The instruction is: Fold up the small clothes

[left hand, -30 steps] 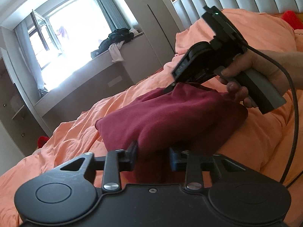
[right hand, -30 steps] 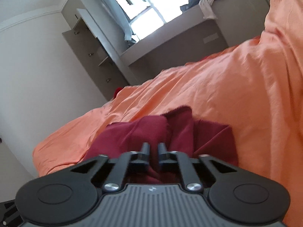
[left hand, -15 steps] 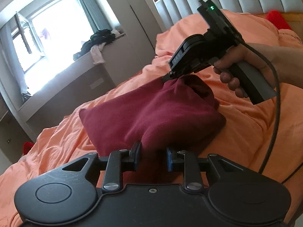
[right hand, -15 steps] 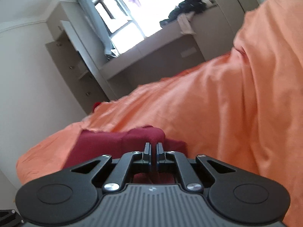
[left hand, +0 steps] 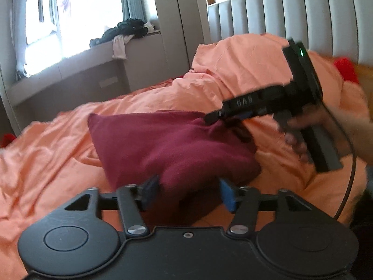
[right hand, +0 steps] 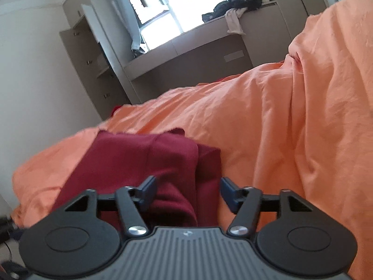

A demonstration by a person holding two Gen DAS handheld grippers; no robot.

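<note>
nearest in the left wrist view, the left tongs (left hand: 187, 192) stand spread apart, their blue pads either side of the near edge of the maroon garment (left hand: 167, 144) but not pinching it. in the right wrist view the right tongs (right hand: 186, 192) are likewise spread wide, with the garment's folded corner lying between and under them, not gripped.

the garment lies on the orange bedcover (left hand: 46, 154), doubled over into a rough rectangle with a layered edge showing on its right side. it looks folded at least once; the top layer is fairly flat, though the right corner bunches a little. judging by the shape, one more fold or a smoothing pass is probably left, then setting it aside.

farther off, the bedcover rises into a heap against the grey headboard (left hand: 303, 16). at the far left a pile of dark clothes (left hand: 123, 31) sits on the window ledge (left hand: 70, 67), possibly still to fold.
</note>
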